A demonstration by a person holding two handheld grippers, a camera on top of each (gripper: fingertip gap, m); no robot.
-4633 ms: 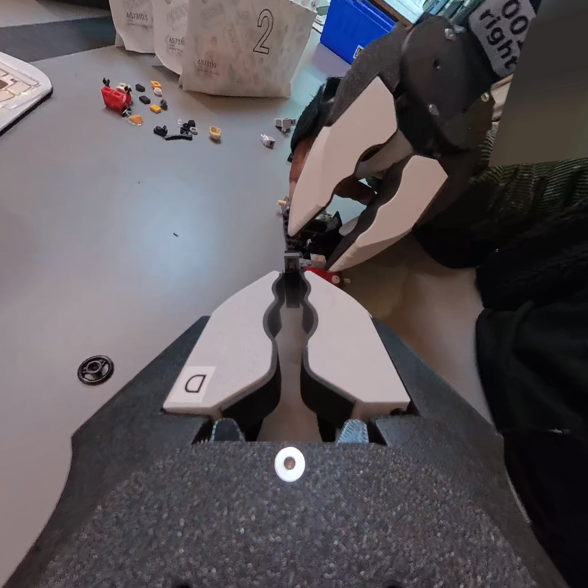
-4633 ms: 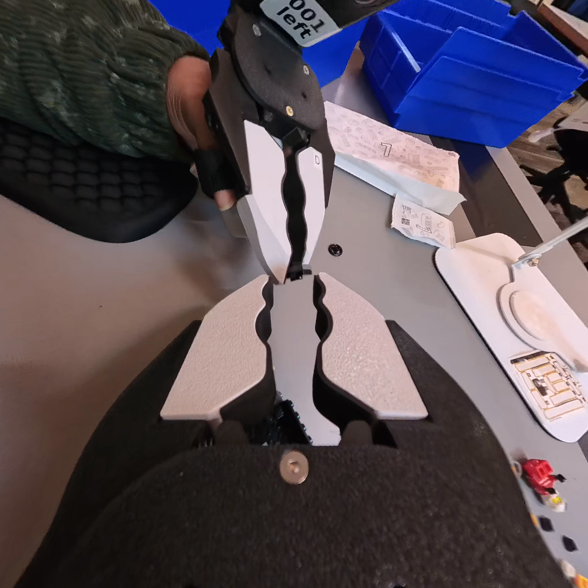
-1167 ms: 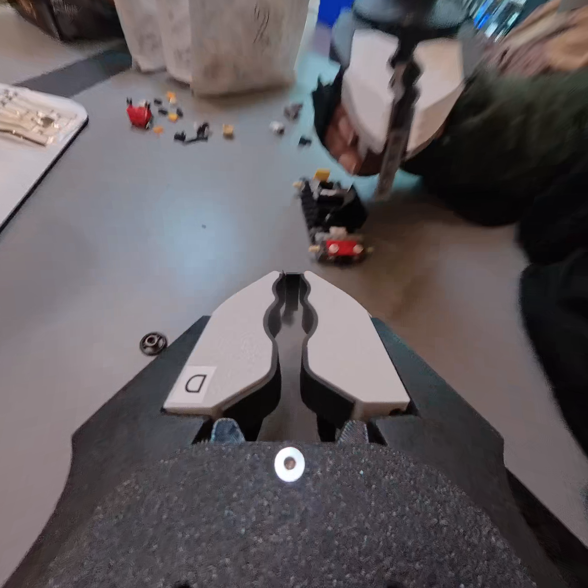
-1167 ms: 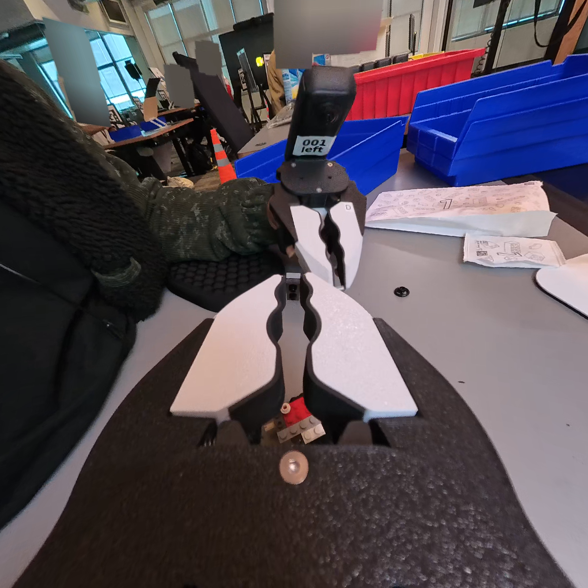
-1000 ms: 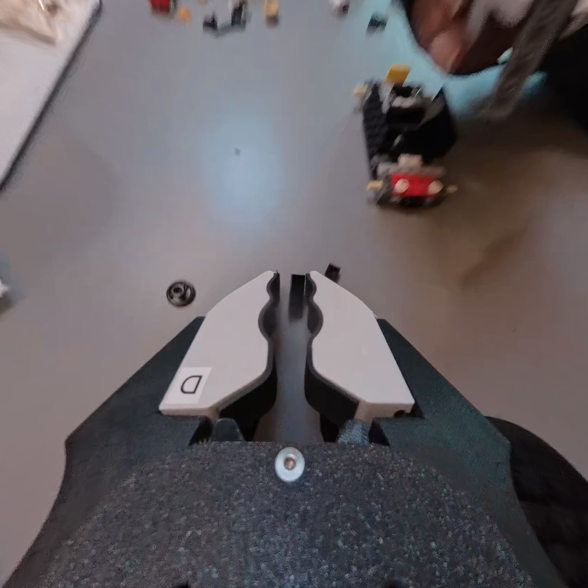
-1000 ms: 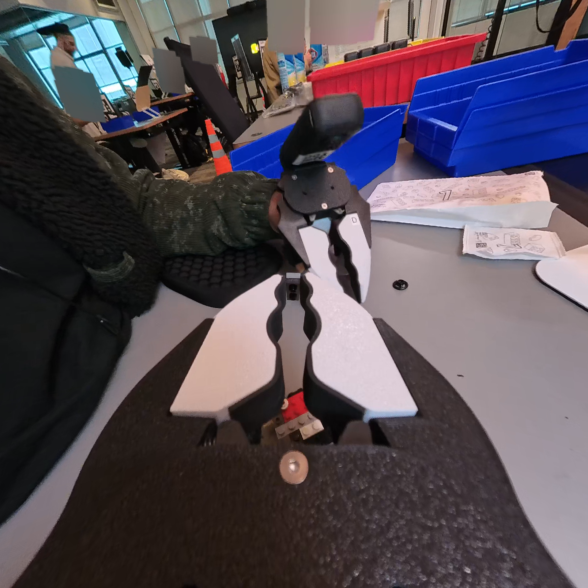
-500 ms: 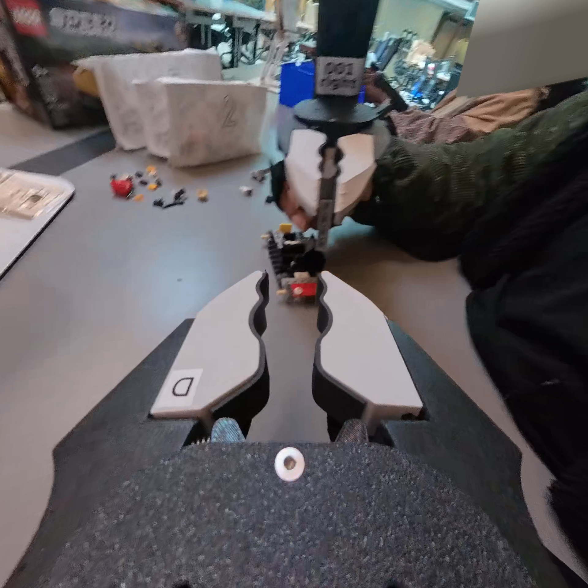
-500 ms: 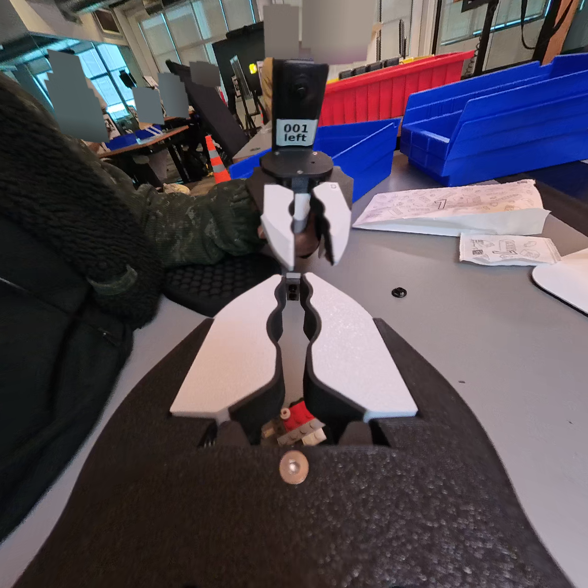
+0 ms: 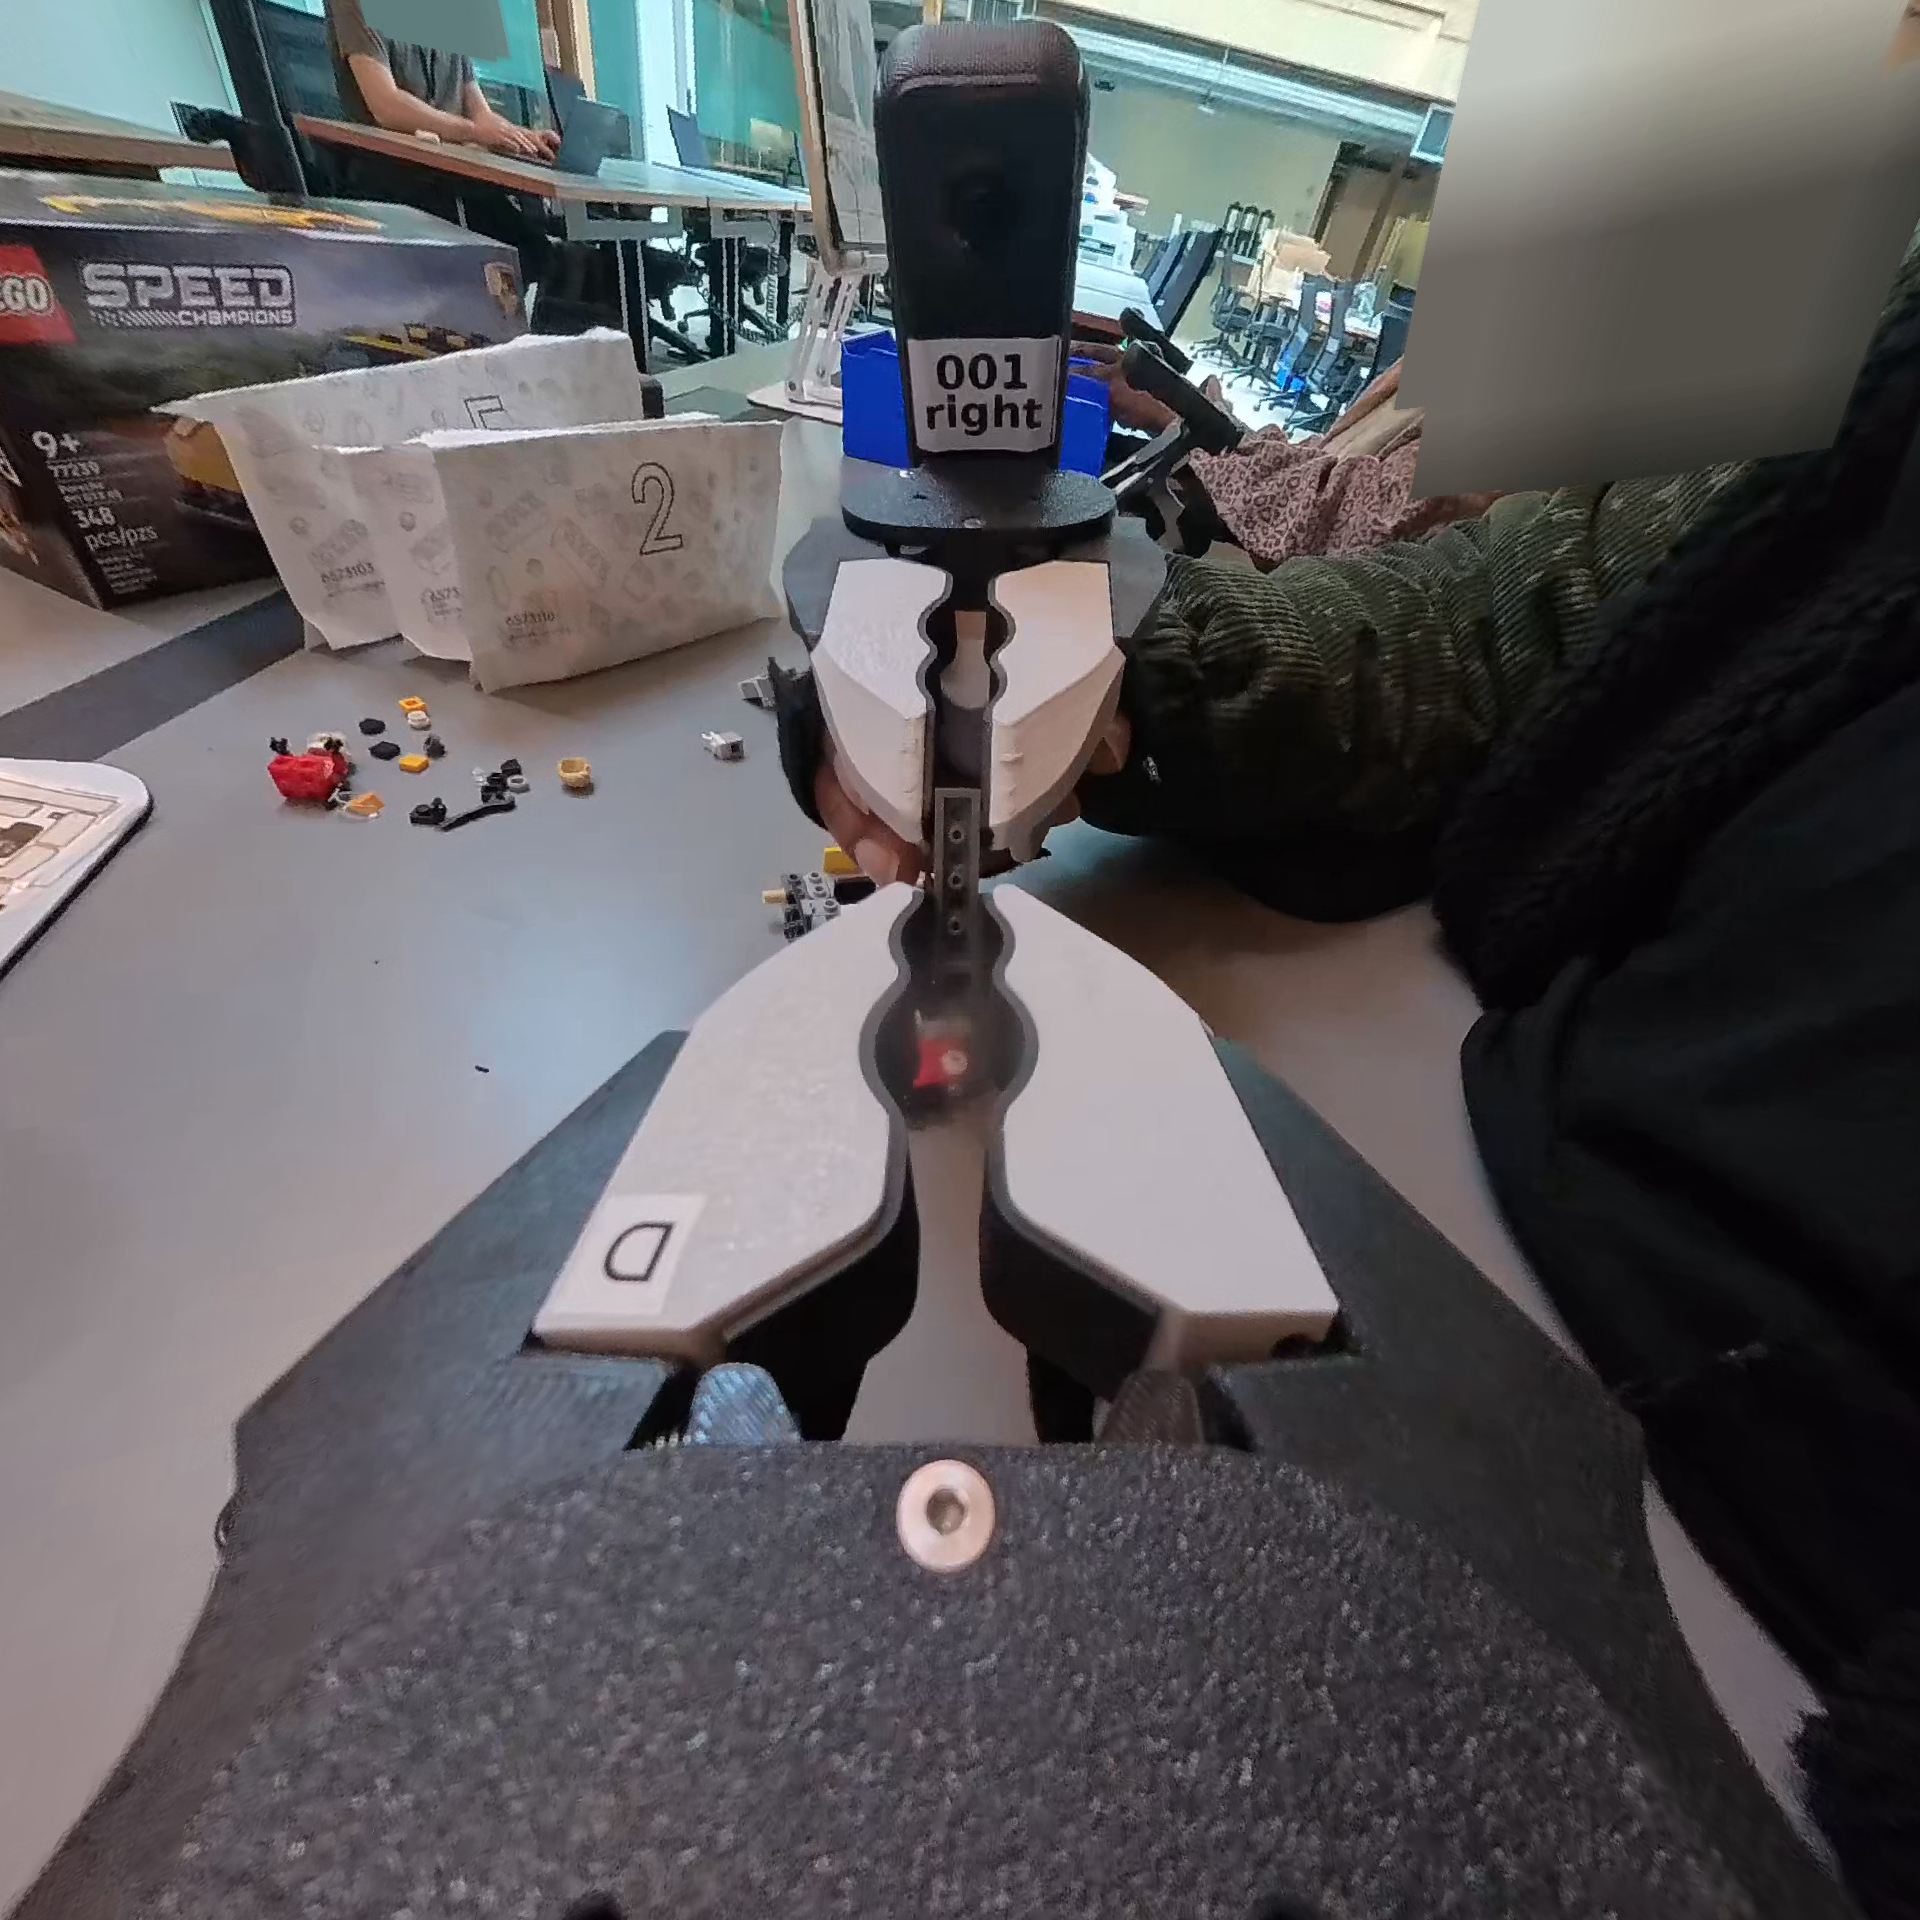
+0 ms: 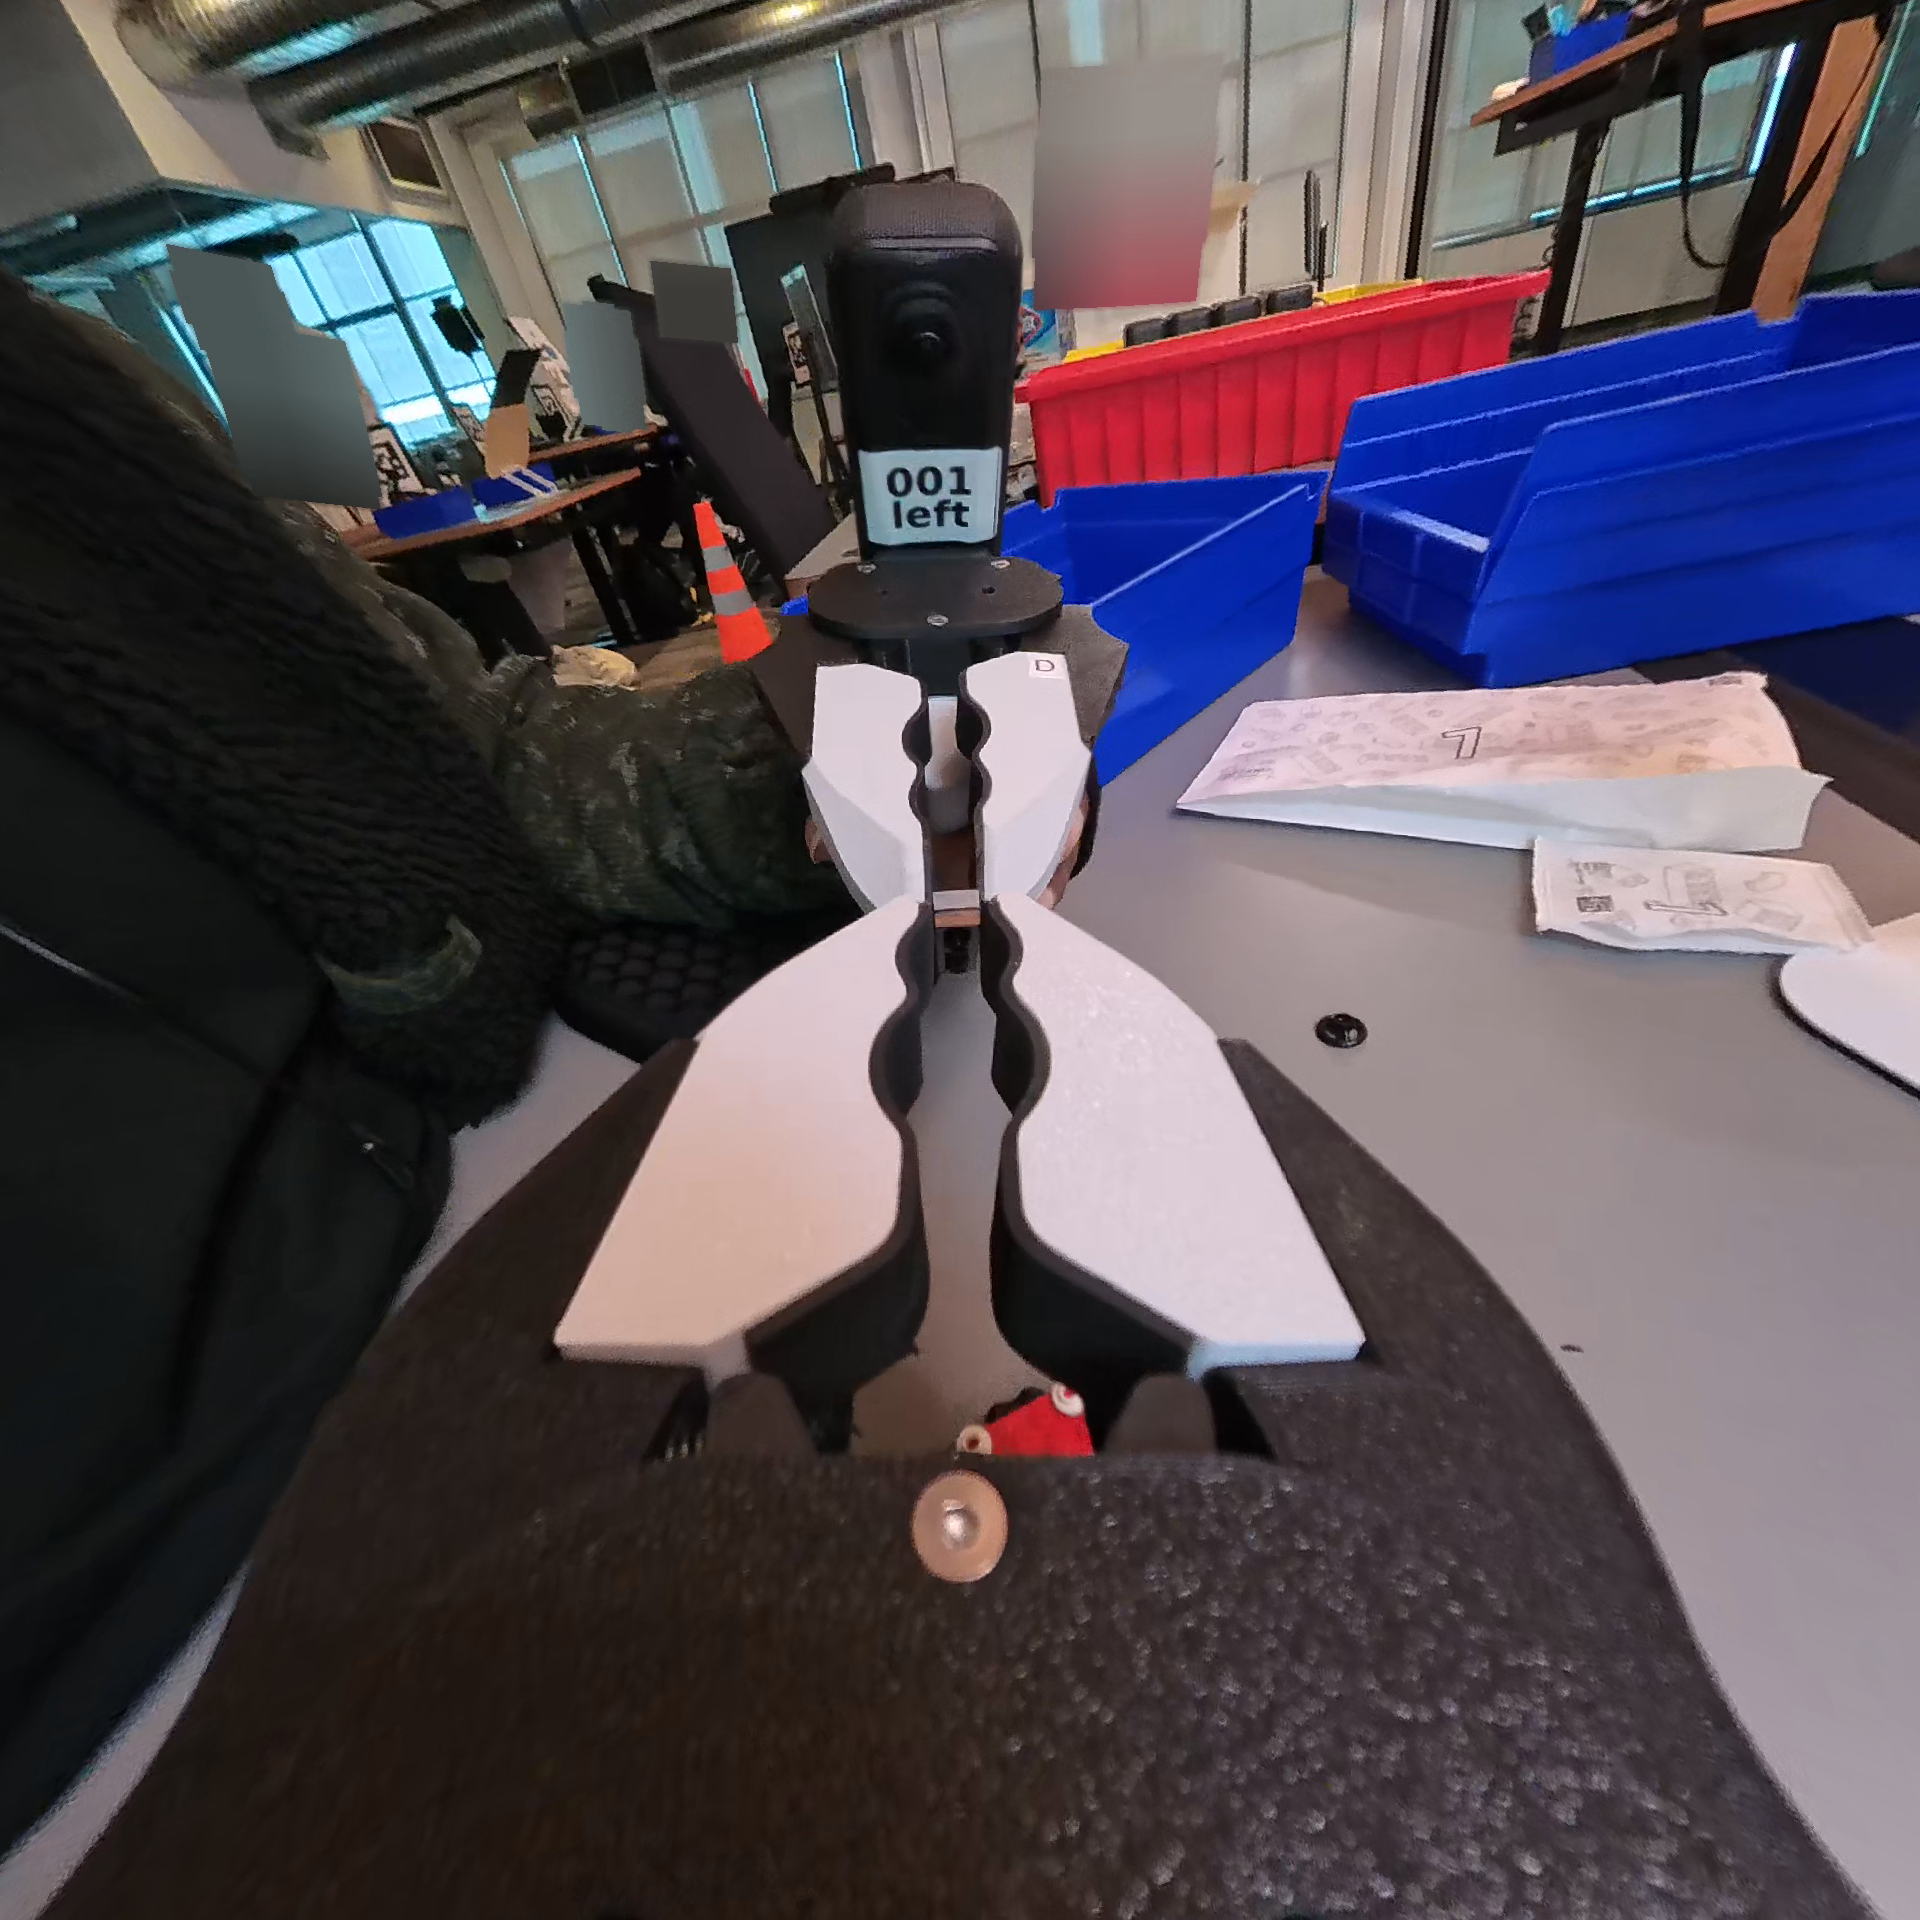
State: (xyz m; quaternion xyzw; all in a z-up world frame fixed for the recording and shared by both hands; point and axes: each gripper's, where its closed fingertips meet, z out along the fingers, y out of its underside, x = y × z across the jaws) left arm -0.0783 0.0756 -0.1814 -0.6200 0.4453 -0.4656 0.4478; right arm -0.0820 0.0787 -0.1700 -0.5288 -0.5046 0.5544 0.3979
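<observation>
My two grippers face each other tip to tip above the grey table (image 9: 312, 1039). My right gripper (image 10: 951, 914) is shut on a long narrow grey plate with holes (image 9: 954, 862), held upright. The same gripper shows opposite in the left wrist view (image 9: 956, 831). My left gripper (image 9: 951, 899) has its pads closed against the lower part of that plate. The plate's end shows in the right wrist view (image 10: 951, 891), with the left gripper (image 10: 951, 883) just behind it. A small dark brick model with a red part (image 9: 940, 1060) lies on the table below the jaws, and its red part also shows in the right wrist view (image 10: 1029, 1423).
Loose small bricks (image 9: 416, 769) lie at the back left, before white numbered paper bags (image 9: 613, 551) and a dark box (image 9: 208, 312). A white board's corner (image 9: 42, 831) lies at the left. Blue bins (image 10: 1610, 520) and flat paper bags (image 10: 1507, 758) lie on the other side. A person's dark sleeves flank the grippers. My left and right fingertips are right by each other.
My left gripper let a small black piece drop, opened wide, swung up to face the right gripper and closed on the grey plate. The right gripper kept its hold throughout.
</observation>
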